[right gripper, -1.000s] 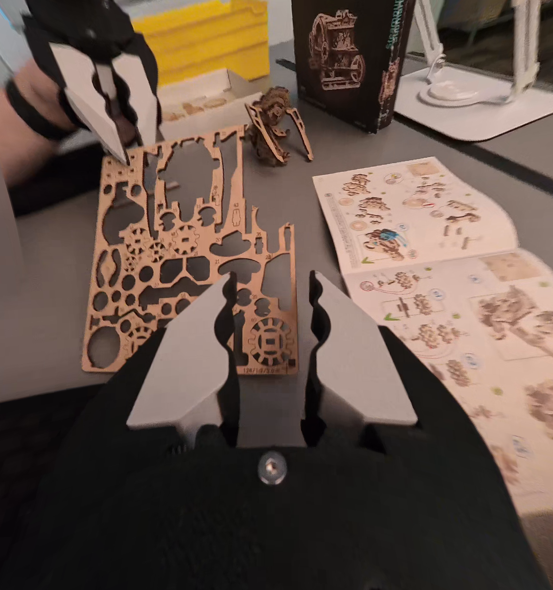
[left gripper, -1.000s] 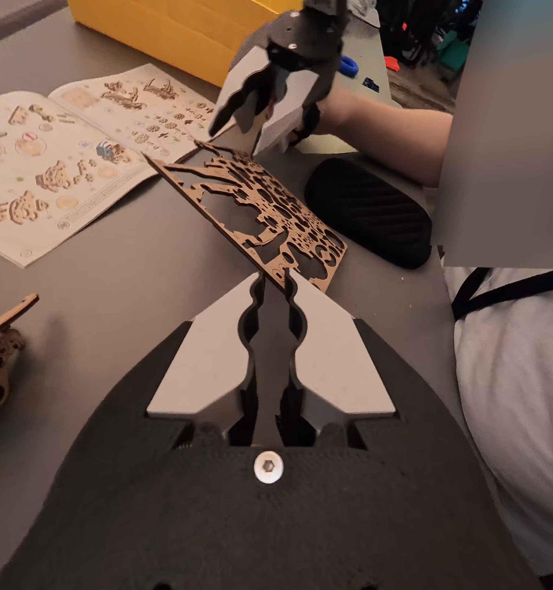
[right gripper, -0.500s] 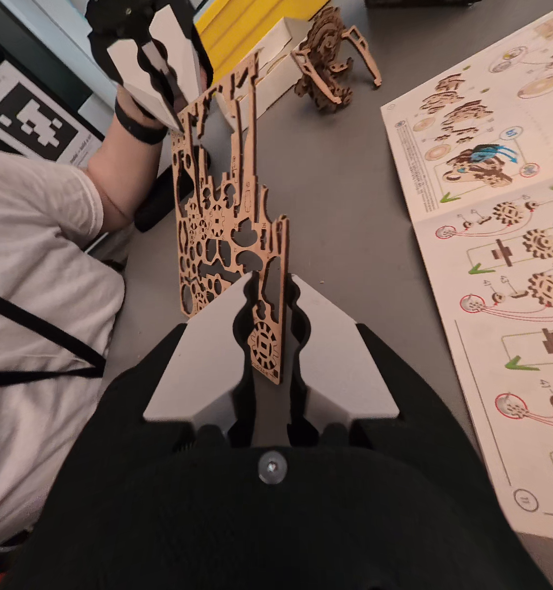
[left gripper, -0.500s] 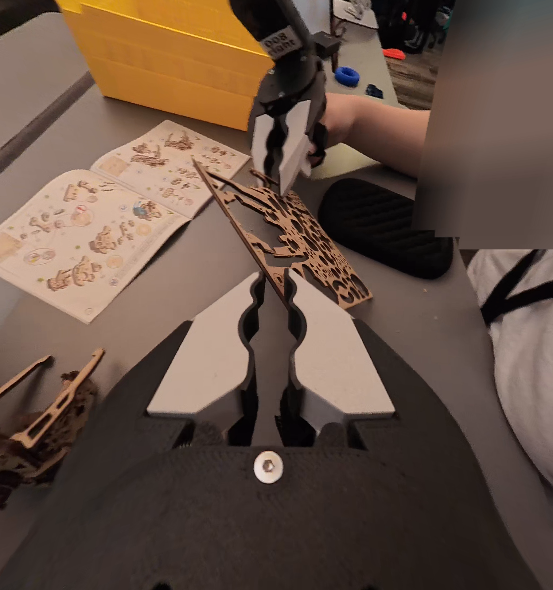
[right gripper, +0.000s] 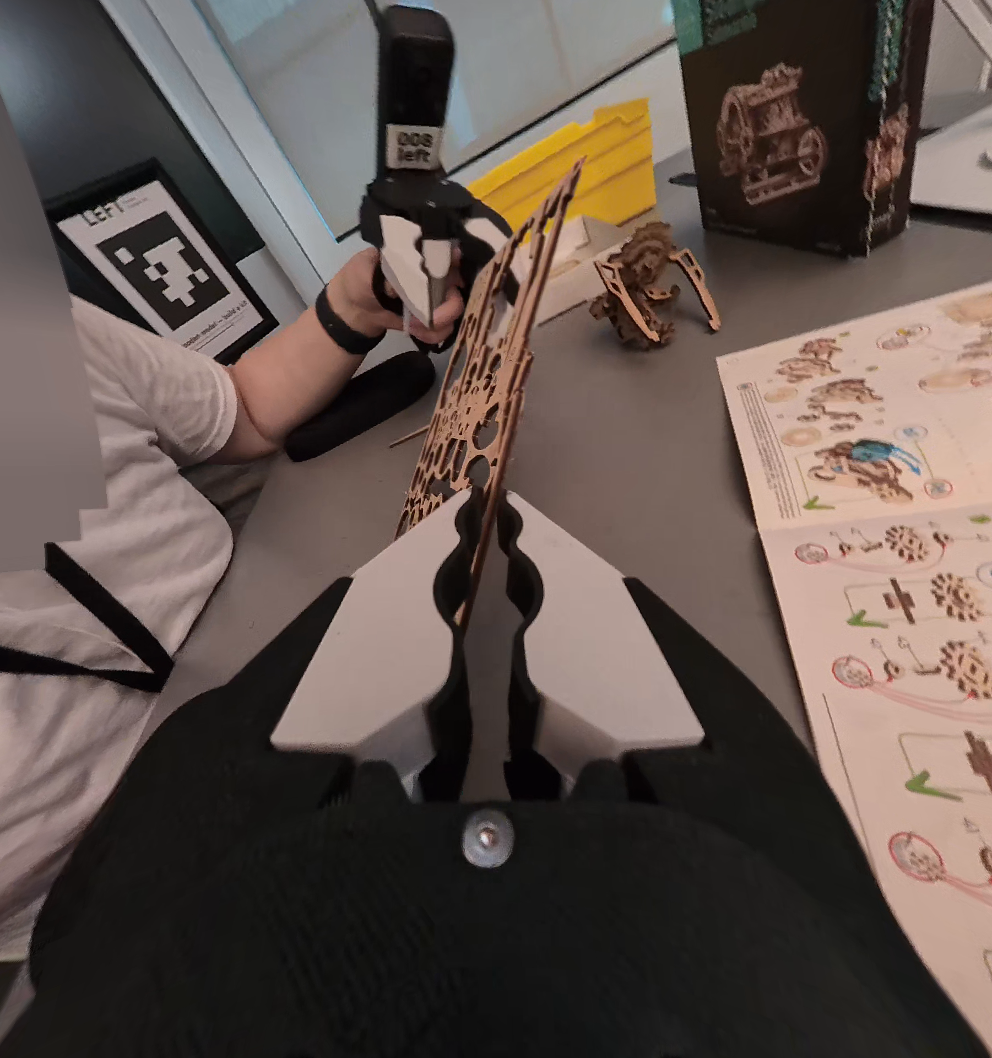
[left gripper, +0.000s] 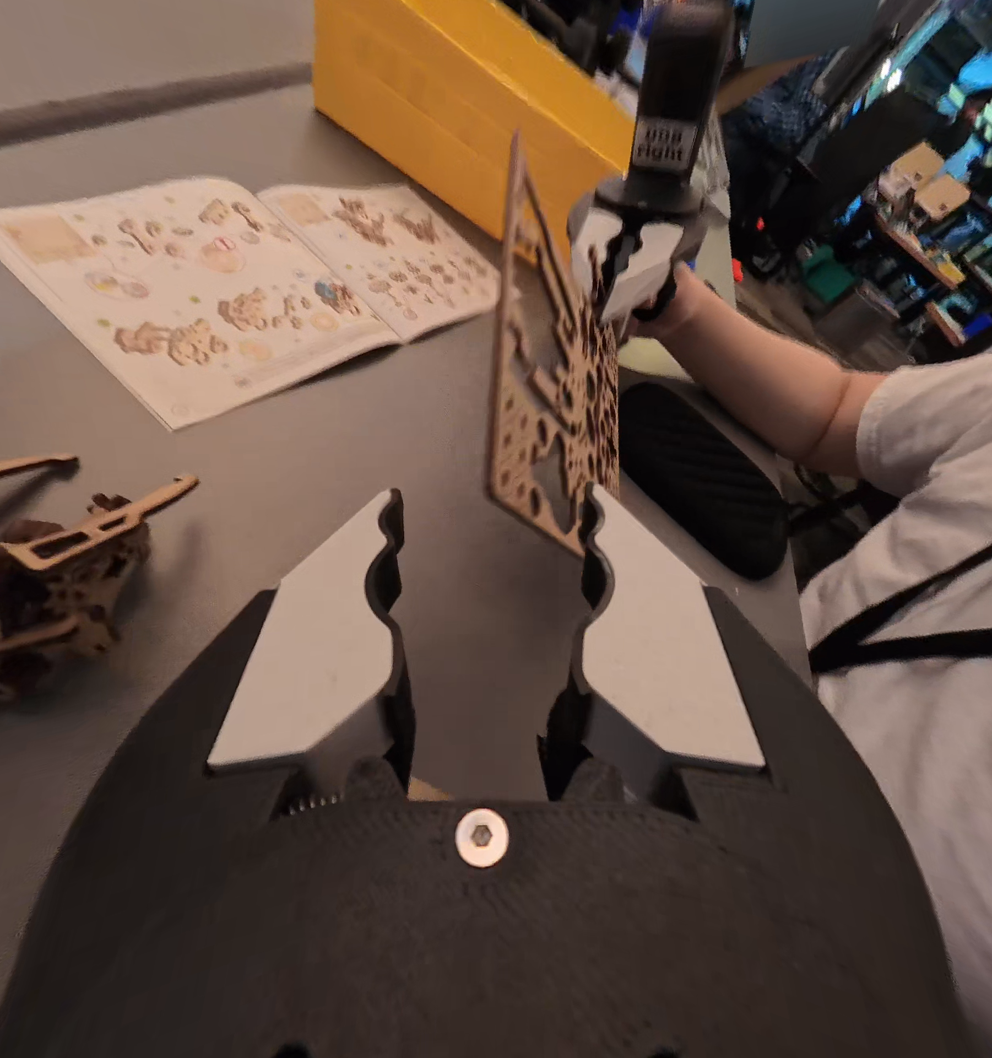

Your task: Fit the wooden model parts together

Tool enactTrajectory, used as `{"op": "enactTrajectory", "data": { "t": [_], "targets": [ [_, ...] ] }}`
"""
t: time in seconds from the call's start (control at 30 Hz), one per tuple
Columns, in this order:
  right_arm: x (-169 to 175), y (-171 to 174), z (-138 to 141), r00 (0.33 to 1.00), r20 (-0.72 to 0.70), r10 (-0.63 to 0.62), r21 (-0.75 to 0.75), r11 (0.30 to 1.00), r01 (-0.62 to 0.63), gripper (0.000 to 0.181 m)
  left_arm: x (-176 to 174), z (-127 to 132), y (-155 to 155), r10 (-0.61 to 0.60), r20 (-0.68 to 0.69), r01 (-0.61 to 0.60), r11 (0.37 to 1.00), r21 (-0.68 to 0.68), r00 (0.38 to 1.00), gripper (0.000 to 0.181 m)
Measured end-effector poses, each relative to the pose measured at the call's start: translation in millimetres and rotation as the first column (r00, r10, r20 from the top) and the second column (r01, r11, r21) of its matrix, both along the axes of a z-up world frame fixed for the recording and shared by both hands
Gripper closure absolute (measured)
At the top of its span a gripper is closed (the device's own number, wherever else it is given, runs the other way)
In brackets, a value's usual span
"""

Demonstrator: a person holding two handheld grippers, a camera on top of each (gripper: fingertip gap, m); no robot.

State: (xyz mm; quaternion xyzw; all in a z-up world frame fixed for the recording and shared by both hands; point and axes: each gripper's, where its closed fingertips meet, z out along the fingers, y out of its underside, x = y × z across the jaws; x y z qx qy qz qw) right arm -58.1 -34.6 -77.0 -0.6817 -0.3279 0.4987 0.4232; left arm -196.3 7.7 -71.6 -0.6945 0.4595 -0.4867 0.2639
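A thin wooden parts sheet (right gripper: pixel 482 395), full of cut-out holes, stands on edge above the grey table. My right gripper (right gripper: pixel 489 497) is shut on its near edge. In the left wrist view the sheet (left gripper: pixel 556 401) stands upright with the right gripper (left gripper: pixel 616 297) clamped on its far end. My left gripper (left gripper: pixel 490 501) is open and empty, and the sheet's lower corner is just by its right finger (left gripper: pixel 625 601). From the right wrist view the left gripper (right gripper: pixel 453 297) sits at the sheet's far end. A partly built wooden model (left gripper: pixel 41 578) lies to the left, also seen in the right wrist view (right gripper: pixel 636 292).
An open instruction booklet (left gripper: pixel 224 286) (right gripper: pixel 882 515) lies flat on the table. A yellow box (left gripper: pixel 453 97) stands at the back. A black pad (left gripper: pixel 699 475) (right gripper: pixel 362 401) lies by the person's arm. A dark kit box (right gripper: pixel 791 114) and a white lamp base (right gripper: pixel 985 143) stand far right. Across from one pair of fingers to the other is roughly 15 cm.
My left gripper has opened and let go of the sheet. My right gripper has shut on the sheet's other end and tipped it up from the table to stand on edge.
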Motion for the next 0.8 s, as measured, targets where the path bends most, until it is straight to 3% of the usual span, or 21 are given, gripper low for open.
{"op": "enactTrajectory", "data": {
  "t": [0.1, 0.27, 0.33, 0.37, 0.5, 0.57, 0.7, 0.8],
  "targets": [
    [1.1, -0.8, 2.7, 1.000, 0.018, -0.008, 0.066, 0.998, 0.006, 0.179, 2.9, -11.9, -21.3, -0.122, -0.047, 0.121, 0.992, -0.034, 0.991, 0.128],
    [3.6, 0.8, 8.0, 1.000, -0.001, -0.028, 0.082, 0.996, 0.028, 0.179, 21.8, -27.4, -44.6, -0.208, -0.026, 0.200, 0.964, -0.174, 0.978, 0.144],
    [4.2, 2.1, 5.8, 0.999, 0.008, -0.035, 0.083, 0.996, 0.035, 0.179, 28.8, -33.8, -51.0, -0.228, -0.025, 0.219, 0.955, -0.200, 0.973, 0.159],
    [3.9, 1.6, 4.5, 0.999, 0.011, -0.030, 0.076, 0.997, 0.029, 0.178, 32.1, -34.1, -52.4, -0.233, -0.012, 0.226, 0.954, -0.196, 0.972, 0.176],
    [5.2, -4.3, 3.0, 1.000, -0.002, 0.020, 0.016, 1.000, -0.020, 0.179, 34.6, -23.1, -50.8, -0.237, 0.046, 0.242, 0.955, -0.173, 0.970, 0.180],
    [5.3, -9.7, -5.7, 0.997, 0.062, 0.054, -0.005, 0.999, -0.054, 0.179, 32.0, -18.2, -46.9, -0.220, 0.067, 0.229, 0.956, -0.186, 0.973, 0.181],
    [5.1, -10.5, -23.2, 0.977, 0.212, 0.033, 0.038, 0.998, -0.042, 0.168, 17.1, -22.5, -44.4, -0.236, -0.006, 0.232, 0.958, -0.172, 0.972, 0.181],
    [0.1, -12.3, -27.7, 0.972, 0.229, 0.044, 0.036, 0.998, -0.053, 0.163, 8.4, -19.5, -44.0, -0.246, -0.031, 0.239, 0.958, -0.157, 0.969, 0.181]
  ]
}}
